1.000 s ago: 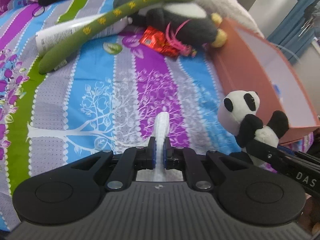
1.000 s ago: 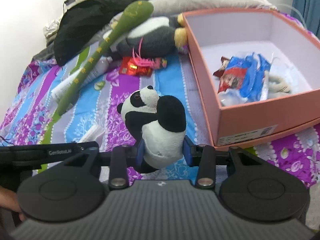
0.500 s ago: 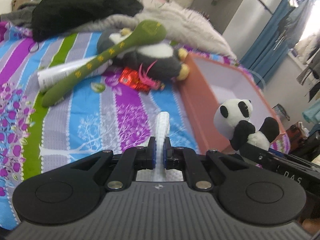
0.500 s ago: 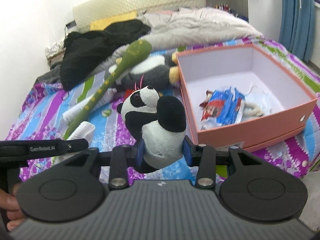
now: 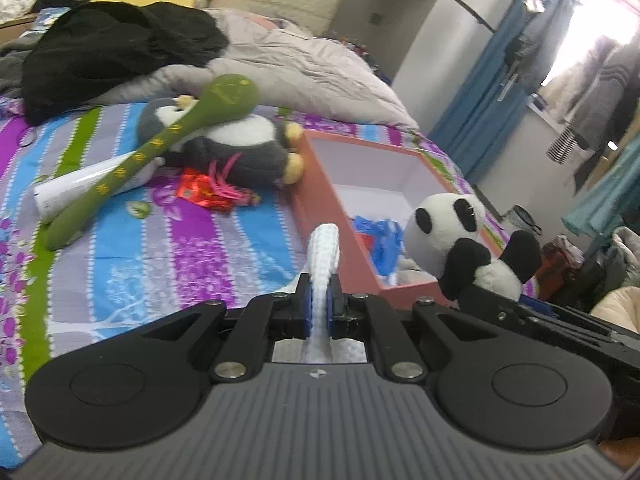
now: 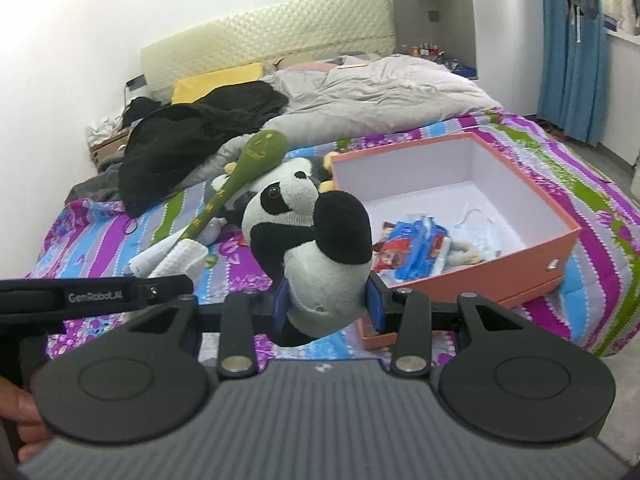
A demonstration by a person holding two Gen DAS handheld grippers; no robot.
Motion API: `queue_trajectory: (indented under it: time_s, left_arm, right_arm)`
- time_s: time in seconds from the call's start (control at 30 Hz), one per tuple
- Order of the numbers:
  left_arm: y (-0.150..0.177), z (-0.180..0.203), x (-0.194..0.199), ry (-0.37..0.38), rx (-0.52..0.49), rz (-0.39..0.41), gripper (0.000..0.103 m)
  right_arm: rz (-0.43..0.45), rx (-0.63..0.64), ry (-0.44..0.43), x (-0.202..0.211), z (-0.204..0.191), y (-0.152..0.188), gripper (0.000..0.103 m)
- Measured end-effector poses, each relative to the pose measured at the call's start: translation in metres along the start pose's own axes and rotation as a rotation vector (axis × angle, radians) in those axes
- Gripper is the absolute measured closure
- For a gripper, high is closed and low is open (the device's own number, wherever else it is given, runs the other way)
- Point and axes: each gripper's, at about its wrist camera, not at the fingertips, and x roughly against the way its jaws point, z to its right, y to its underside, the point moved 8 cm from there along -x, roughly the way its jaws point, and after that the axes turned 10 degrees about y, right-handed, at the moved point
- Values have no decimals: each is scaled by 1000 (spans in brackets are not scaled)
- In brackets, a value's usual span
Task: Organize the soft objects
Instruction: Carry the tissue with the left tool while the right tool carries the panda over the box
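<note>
My left gripper point(image 5: 319, 300) is shut on a white knitted cloth point(image 5: 325, 250) that sticks up between its blue pads, held above the striped bedspread. A small panda plush point(image 6: 316, 240) is pinched at its belly by my right gripper point(image 6: 327, 306), raised over the bed's near edge. The same panda point(image 5: 460, 236) shows at the right of the left wrist view. The white cloth point(image 6: 180, 260) shows left of the panda. An open orange box point(image 6: 560, 236) lies on the bed to the right, with packets and a face mask inside. The box point(image 5: 320, 184) sits just beyond the cloth.
A green plush snake point(image 5: 160, 148) lies across a grey penguin plush point(image 5: 240, 148), with a white tube point(image 5: 88, 180) and a red wrapper point(image 5: 200, 190) beside them. Black clothing point(image 6: 192, 132) and a grey duvet point(image 6: 380, 88) are piled at the bed's head. Blue curtains point(image 6: 568, 48) hang at the right.
Both grippers have risen and tilted up with their loads; more of the room and the box's inside now shows. The grips on the cloth and the panda are unchanged.
</note>
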Motion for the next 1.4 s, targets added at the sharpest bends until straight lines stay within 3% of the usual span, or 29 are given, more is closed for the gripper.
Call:
queue_trajectory:
  time_s: [0.3,0.8,1.2,1.4]
  left_arm:
    - [-8,48,-31,94,-73,-48,95]
    - [-76,82,-144,148,-159,-175,95]
    - [-93,69,-254,126,-45,-375,94]
    - [-88,68,-280,80,-81,-446,94]
  right_arm:
    - [-13,-63,72,2,42,-3,60]
    - [-21,-82,205,-89,104,-58,60]
    - [-191,-119,247,-164,143,-69,59]
    - [-254,-143,256,-181,157,-57,58]
